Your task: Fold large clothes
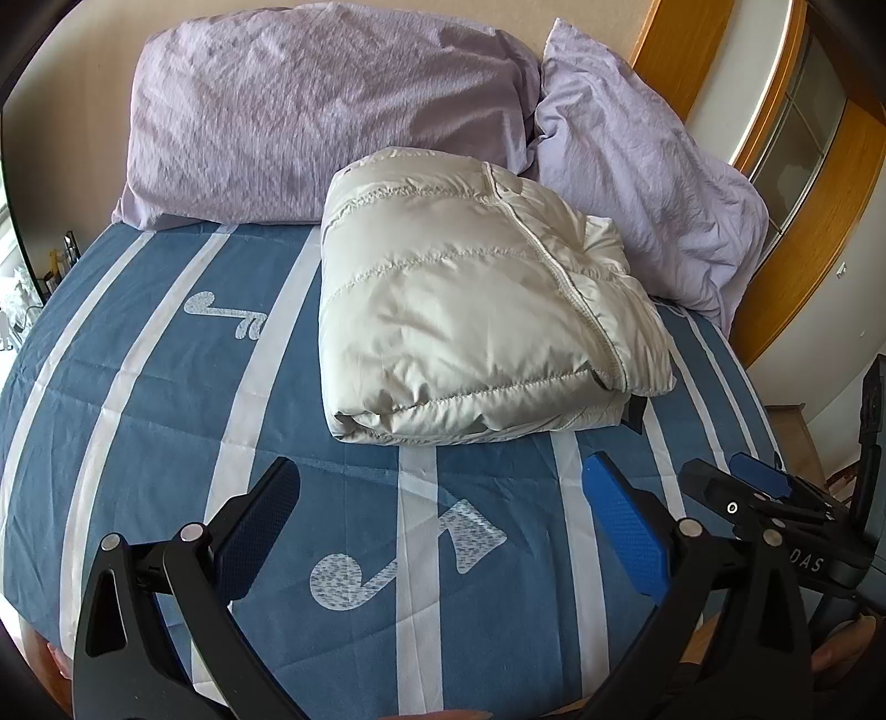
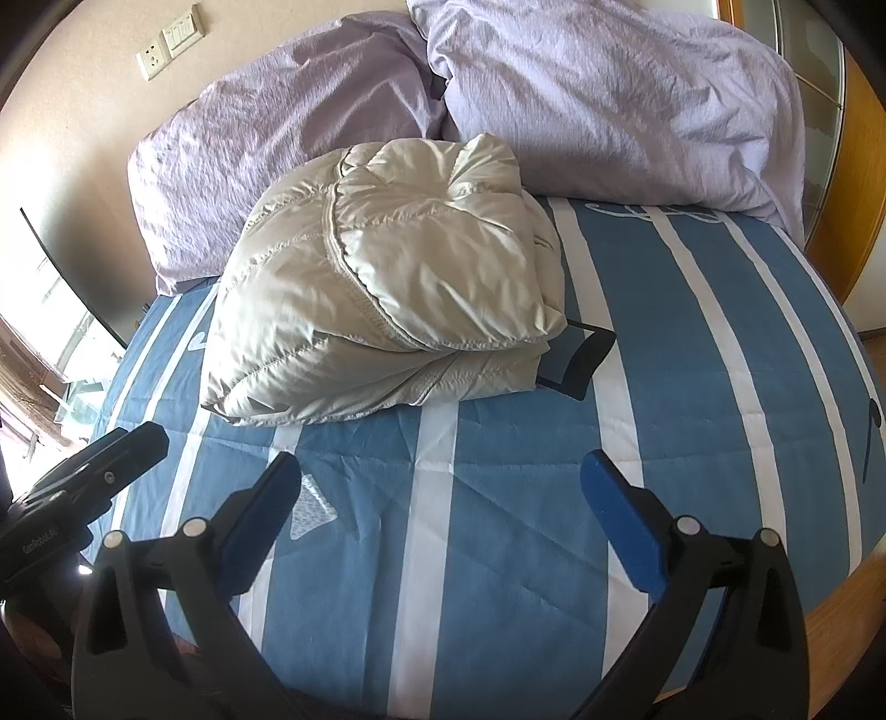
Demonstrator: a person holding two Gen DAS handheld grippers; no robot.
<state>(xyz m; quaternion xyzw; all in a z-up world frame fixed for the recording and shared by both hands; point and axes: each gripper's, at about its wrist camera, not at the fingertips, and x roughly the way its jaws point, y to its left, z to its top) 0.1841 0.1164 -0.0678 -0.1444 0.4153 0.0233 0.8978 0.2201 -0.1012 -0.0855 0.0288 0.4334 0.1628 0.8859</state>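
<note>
A cream quilted puffer jacket [image 1: 470,310] lies folded into a thick bundle on the blue-and-white striped bedspread [image 1: 166,387], just in front of the pillows. In the right wrist view the same jacket [image 2: 387,288] sits left of centre on the bedspread [image 2: 692,387]. My left gripper [image 1: 443,498] is open above the bedspread, a short way in front of the bundle, holding nothing. My right gripper [image 2: 443,493] is open too, empty, hovering in front of the jacket. Each gripper shows at the edge of the other's view: the right gripper [image 1: 764,487] and the left gripper [image 2: 111,459].
Two lilac pillows [image 1: 310,111] [image 1: 653,183] lean against the wall behind the jacket. A wooden door frame [image 1: 792,166] stands to the right of the bed. A wall socket and switch [image 2: 169,41] sit above the pillows. A window [image 2: 44,343] is on the left.
</note>
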